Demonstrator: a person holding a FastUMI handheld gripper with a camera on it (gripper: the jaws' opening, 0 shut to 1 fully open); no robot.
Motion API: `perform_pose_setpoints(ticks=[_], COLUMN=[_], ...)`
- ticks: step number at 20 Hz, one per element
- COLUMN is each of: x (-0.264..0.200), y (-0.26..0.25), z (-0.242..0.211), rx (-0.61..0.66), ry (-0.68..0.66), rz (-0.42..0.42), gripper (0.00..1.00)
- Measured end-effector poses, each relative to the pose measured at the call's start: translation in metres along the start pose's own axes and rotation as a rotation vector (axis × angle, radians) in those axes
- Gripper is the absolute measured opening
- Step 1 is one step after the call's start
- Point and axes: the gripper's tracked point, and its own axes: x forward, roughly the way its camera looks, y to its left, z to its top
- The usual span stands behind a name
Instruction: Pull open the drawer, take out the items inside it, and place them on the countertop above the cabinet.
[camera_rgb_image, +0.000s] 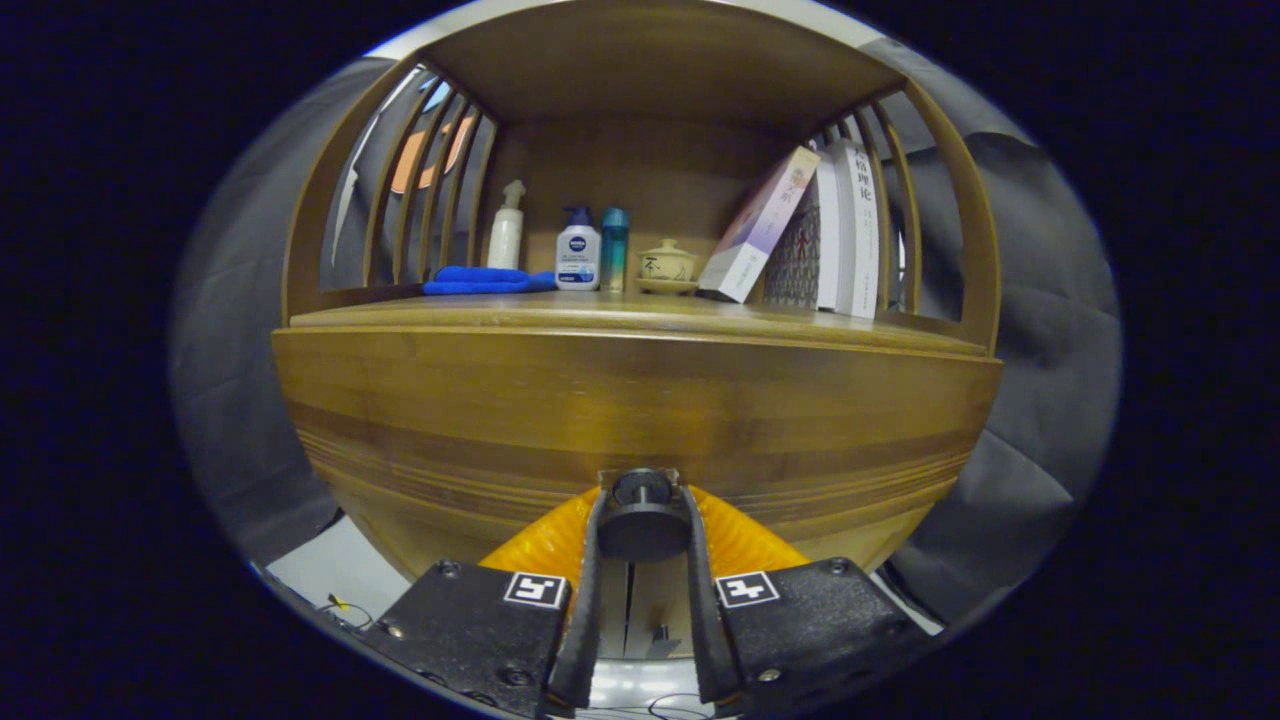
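My gripper (642, 520) has its two fingers closed most of the way around the round dark knob (642, 522) of the drawer, one finger on each side and both pressing its rim, so I judge the knob firmly clamped. The step in hand is the pull. To do it well I should draw straight back along the drawer's own line, level and steady, without twisting my wrist, or the knob could slip out between the fingers or the drawer could bind in its runners.

Just beyond the fingers stands the striped brown wooden drawer front (640, 420), still flush with the cabinet, so nothing inside can be seen yet. Above it runs the wooden countertop (640, 312), where the items are to go. Its near strip is bare. Farther back sit a folded blue cloth (485, 280), a white spray bottle (506, 232), a white pump bottle with a blue label (578, 255), a teal bottle (614, 250), a small lidded cream ceramic cup (667, 263) and several leaning books (810, 235).
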Motion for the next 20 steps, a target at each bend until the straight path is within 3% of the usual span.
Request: perform_pose_setpoints(ticks=[20], x=[-0.111], y=[-0.006], z=[-0.031], rx=[0.026], ry=[0.019], rz=[0.029], gripper=[0.41])
